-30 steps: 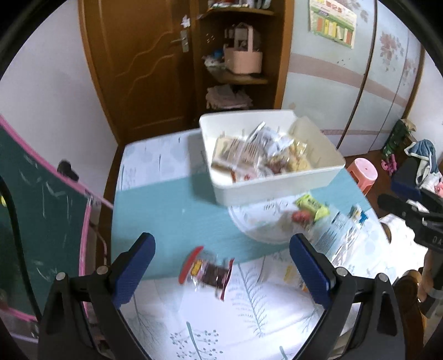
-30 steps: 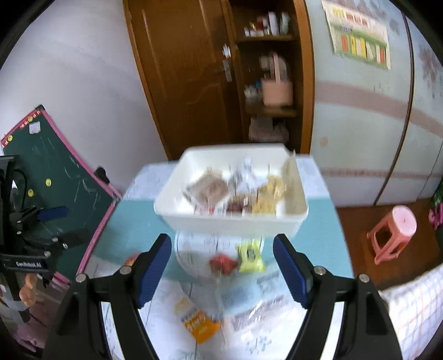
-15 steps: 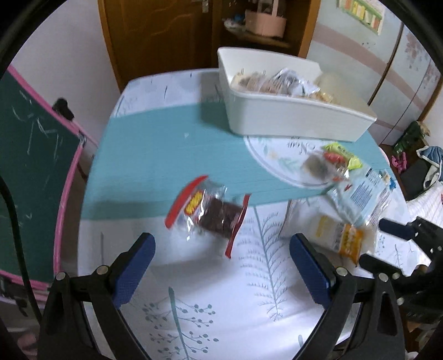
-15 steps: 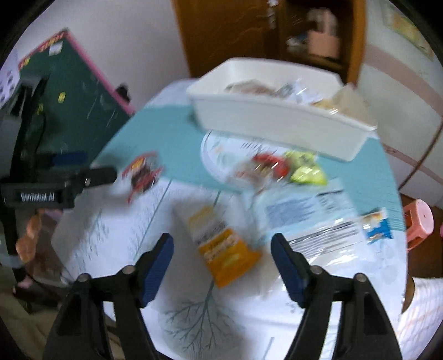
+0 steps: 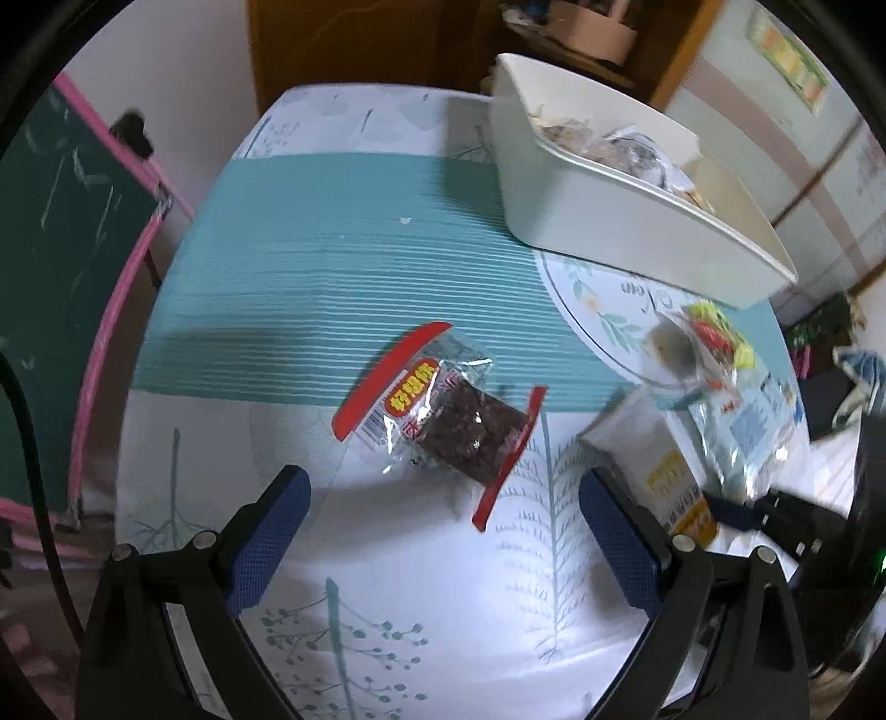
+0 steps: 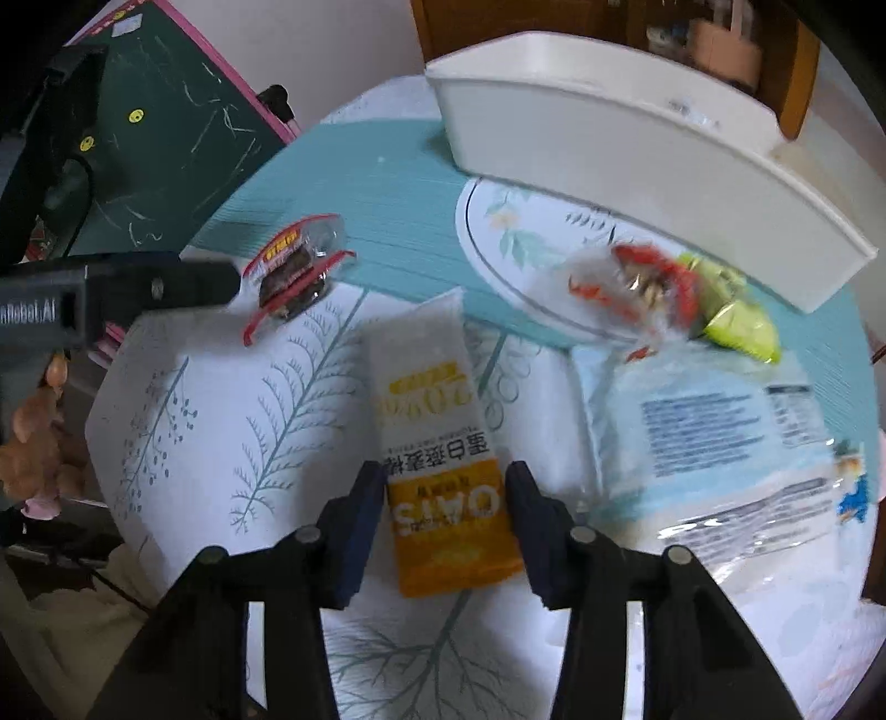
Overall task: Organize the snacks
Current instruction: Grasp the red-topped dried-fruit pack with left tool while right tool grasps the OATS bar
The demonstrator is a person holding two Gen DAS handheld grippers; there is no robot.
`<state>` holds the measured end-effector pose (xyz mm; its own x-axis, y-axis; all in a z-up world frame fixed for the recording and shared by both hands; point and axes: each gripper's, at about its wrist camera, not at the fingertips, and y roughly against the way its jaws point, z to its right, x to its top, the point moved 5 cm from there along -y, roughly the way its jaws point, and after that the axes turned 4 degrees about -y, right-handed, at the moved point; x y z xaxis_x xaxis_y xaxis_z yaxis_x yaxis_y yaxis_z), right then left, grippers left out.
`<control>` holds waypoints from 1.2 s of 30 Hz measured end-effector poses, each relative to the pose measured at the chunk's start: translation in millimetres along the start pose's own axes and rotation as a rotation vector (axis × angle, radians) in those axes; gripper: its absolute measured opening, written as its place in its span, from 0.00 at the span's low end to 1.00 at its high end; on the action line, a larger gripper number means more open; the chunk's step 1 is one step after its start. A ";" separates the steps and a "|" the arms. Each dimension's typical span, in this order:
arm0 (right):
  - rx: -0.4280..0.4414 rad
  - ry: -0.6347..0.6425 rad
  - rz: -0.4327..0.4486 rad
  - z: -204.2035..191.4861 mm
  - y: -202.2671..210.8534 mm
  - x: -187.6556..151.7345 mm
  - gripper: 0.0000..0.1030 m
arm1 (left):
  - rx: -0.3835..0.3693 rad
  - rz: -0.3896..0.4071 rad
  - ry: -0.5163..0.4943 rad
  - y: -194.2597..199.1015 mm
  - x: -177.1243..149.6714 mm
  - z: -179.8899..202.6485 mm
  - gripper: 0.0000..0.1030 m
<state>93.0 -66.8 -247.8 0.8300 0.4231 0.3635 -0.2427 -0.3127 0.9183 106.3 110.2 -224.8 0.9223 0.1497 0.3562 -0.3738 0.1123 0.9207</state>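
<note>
Your right hand-held gripper [image 6: 444,507] narrowed around the oats packet [image 6: 440,465], contact unclear; left hand-held gripper [image 5: 443,518] wide apart before the red-edged snack [image 5: 437,415].

Round table [image 5: 343,266] under a white tablecloth with teal band and leaf print. Green chalkboard [image 5: 50,232] with pink frame leaning at left, chalk scribbles and yellow stickers on it in right wrist view [image 6: 166,127]. Plain white wall [image 5: 183,61] behind. Brown wooden door [image 5: 354,39] beyond table, wooden shelf unit [image 5: 587,33] next to it holding a pinkish box. Pale wardrobe doors [image 5: 797,127] with pink stripe at right. Soft, even light.
</note>
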 end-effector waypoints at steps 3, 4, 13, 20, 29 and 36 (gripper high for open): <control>0.012 -0.020 0.009 1.7 0.4 0.9 0.39 | -0.025 -0.029 0.089 -11.8 8.2 -6.6 0.94; 0.020 -0.033 0.012 3.1 0.8 1.3 0.39 | -0.023 -0.037 0.114 -15.5 10.4 -8.6 0.94; 0.029 -0.048 0.025 5.6 4.2 0.6 0.39 | 0.033 -0.141 0.285 -57.1 21.9 -16.4 0.94; 0.046 -0.066 0.028 8.6 5.6 0.1 0.40 | 0.122 -0.153 0.211 -58.2 19.2 -9.6 0.76; 0.031 -0.071 0.023 7.7 6.8 -4.7 0.39 | 0.089 -0.133 0.040 -48.1 3.8 16.1 0.42; 0.007 -0.060 0.008 2.1 4.6 -4.5 0.39 | 0.093 -0.109 -0.080 -36.3 -20.0 38.6 0.41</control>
<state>89.3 -72.0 -245.5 0.8567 0.3690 0.3604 -0.2459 -0.3220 0.9142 105.2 65.2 -259.2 0.9633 0.0622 0.2611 -0.2634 0.0316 0.9642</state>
